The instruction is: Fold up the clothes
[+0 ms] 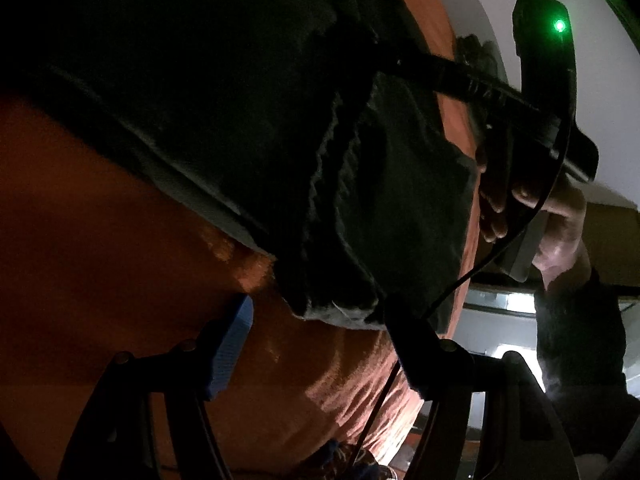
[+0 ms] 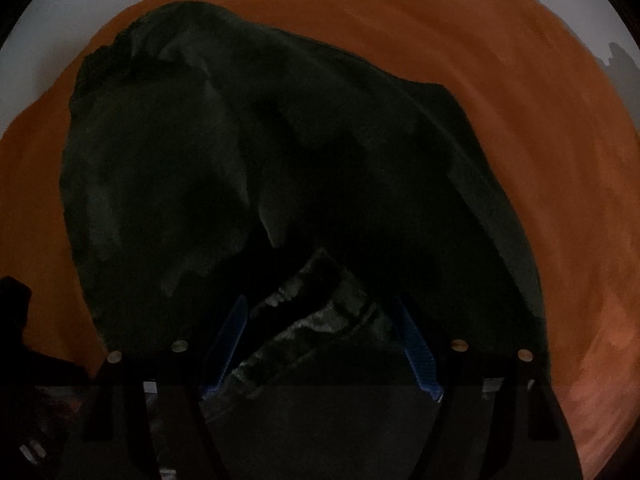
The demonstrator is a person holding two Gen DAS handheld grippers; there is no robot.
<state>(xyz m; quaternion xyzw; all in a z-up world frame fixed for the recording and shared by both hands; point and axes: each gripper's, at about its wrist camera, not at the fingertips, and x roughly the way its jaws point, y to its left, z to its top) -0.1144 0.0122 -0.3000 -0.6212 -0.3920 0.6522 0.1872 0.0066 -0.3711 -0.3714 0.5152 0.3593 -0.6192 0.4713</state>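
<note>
Dim light hides the dark garment [image 2: 280, 168], its type unclear to us, on the orange sheet [image 2: 520, 100]. Right gripper [image 2: 320, 344] straddles a fold, fingers apart. Left gripper [image 1: 320, 344] gapes empty just beside the hem.

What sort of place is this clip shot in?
Probably a bedroom at home, dimly lit: a dark garment lies on an orange sheet that looks like a bed, with white wall behind. The person's hand holds the other gripper there.

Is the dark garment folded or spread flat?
Partly folded and bunched, not flat. The dark garment heaps on the orange sheet, with layers overlapping. The right tool straddles its edge, open.
</note>
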